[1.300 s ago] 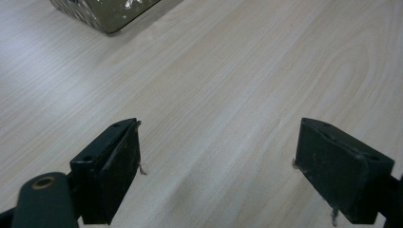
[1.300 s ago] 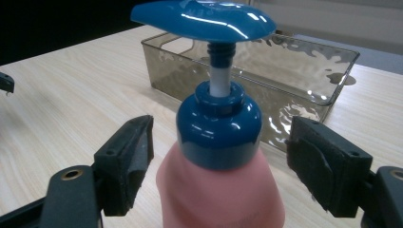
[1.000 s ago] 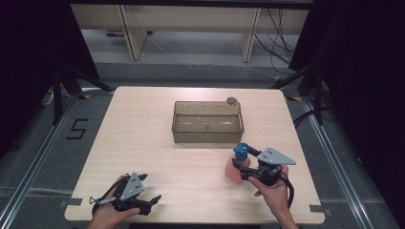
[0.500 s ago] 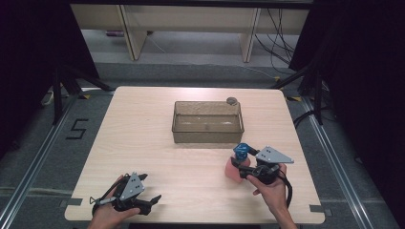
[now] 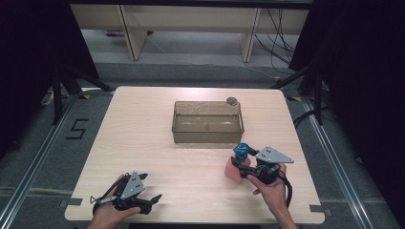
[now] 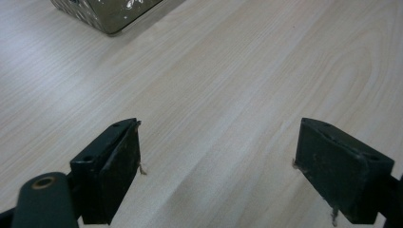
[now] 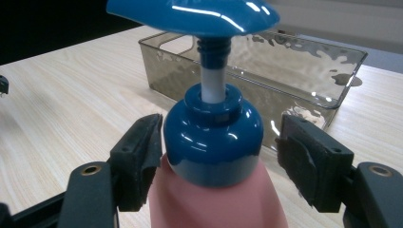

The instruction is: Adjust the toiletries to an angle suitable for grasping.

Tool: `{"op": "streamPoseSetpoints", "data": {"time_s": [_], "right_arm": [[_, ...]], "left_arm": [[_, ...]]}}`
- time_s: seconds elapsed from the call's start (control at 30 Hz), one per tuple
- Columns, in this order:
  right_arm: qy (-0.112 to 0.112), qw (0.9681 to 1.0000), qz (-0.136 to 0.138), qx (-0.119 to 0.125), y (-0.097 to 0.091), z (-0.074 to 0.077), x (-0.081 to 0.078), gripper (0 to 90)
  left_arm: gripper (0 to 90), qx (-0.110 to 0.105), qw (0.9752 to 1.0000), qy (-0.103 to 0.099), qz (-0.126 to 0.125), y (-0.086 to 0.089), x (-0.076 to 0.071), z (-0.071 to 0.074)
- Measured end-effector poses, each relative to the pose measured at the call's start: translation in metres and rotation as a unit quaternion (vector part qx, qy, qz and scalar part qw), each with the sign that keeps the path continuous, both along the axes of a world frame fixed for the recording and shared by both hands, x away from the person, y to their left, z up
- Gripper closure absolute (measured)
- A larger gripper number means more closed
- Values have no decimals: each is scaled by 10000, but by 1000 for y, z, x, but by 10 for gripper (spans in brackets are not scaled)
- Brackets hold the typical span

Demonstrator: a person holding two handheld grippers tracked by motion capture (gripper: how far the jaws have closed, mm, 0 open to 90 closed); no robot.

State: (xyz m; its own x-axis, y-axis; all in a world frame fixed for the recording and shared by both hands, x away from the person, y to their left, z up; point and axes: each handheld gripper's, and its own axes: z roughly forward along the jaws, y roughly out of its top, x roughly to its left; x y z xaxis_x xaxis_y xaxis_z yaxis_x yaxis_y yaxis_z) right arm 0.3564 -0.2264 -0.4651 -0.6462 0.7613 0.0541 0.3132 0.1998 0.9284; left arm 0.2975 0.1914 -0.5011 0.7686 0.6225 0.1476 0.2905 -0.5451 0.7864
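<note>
Right gripper view: our right hand-held gripper (image 7: 214,156) has just been closing its jaws around the pump bottle (image 7: 214,142) standing between them on the counter (image 7: 71,95); the left pad touches the blue collar, the right pad stands just clear. We judge the grasp unfinished. Beyond the bottle lies the clear bin (image 7: 304,61). Our left hand-held gripper (image 5: 143,202) rests open, holding nothing.

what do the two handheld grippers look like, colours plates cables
Both the left gripper and the right gripper are black, each topped by a grey three-cornered plate with small holes. Black cables trail from them. Their jaws are blocky, with worn dark pads and brass-coloured rivets at the base.
</note>
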Motion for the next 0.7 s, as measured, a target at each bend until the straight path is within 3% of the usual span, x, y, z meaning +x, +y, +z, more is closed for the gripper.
{"op": "streamPoseSetpoints", "data": {"time_s": [0.03,0.1,0.23,0.27,0.3,0.4,0.43,0.5,0.63,0.7], "right_arm": [[-145,9998,39,-152,-2,0,2,330],[-44,9999,36,-135,-1,0,2,333],[-48,10000,27,-13,1,-2,4,336],[38,10000,27,-48,1,-2,3,339],[-111,9998,73,-122,0,-2,6,343],[-44,9999,87,-90,1,-2,5,352],[-77,9999,81,-110,1,-2,5,371],[-60,9999,107,-72,2,-2,5,394],[-69,9999,100,18,3,-2,5,451],[-192,9996,188,-32,1,-2,7,473]], "left_arm": [[148,30,10000,-13,37,0,0,0],[148,-69,10000,26,30,-2,1,-1],[148,22,10000,51,9,-1,2,-1],[148,21,10000,56,9,-1,2,-1],[148,23,10000,17,28,-1,2,-1],[148,-26,10000,-1,26,-2,1,-1],[148,-1,10000,19,-16,-2,1,-1],[148,-197,9998,29,63,-4,1,-2],[148,-130,9999,17,33,-4,1,-2],[148,-166,9999,4,39,-5,1,-2]]}}
